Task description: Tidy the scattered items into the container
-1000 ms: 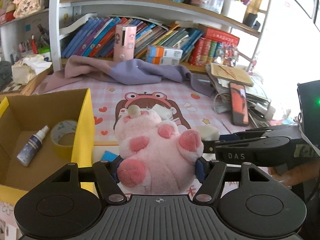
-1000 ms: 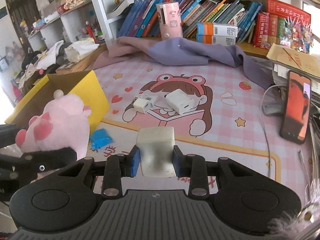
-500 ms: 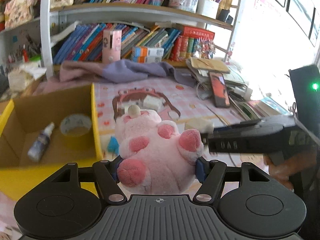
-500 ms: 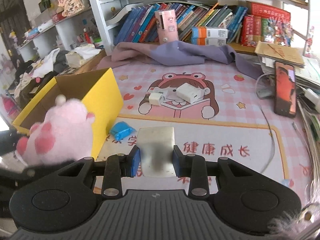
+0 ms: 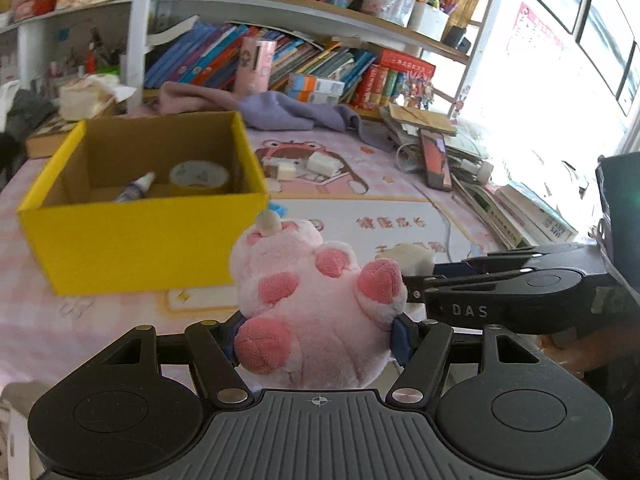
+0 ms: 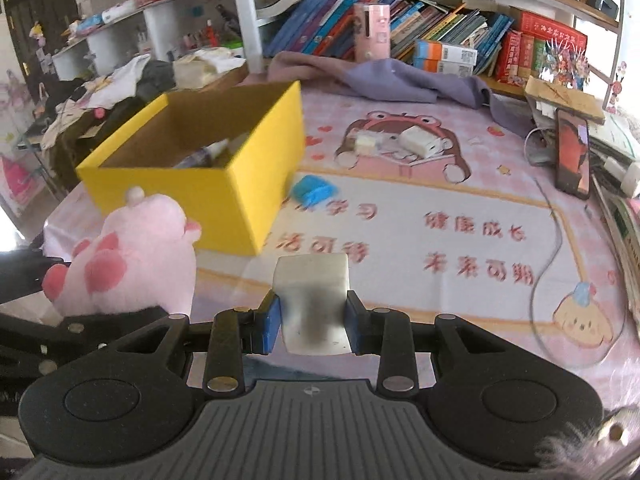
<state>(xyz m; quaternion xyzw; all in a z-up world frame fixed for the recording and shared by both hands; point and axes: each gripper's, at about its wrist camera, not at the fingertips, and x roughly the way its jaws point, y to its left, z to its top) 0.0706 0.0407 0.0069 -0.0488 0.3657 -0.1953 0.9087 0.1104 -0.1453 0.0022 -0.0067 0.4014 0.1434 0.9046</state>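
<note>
Left gripper: clamped on the pink plush toy.
Right gripper: closed on a white block, perhaps an eraser.
Yellow box: tape roll contained.

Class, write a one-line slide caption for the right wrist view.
Right gripper shut on a white block, with the pink plush toy beside the yellow box.

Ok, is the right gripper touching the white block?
Touching. The right wrist view shows the right gripper with both blue pads pressed against the white block.
</note>
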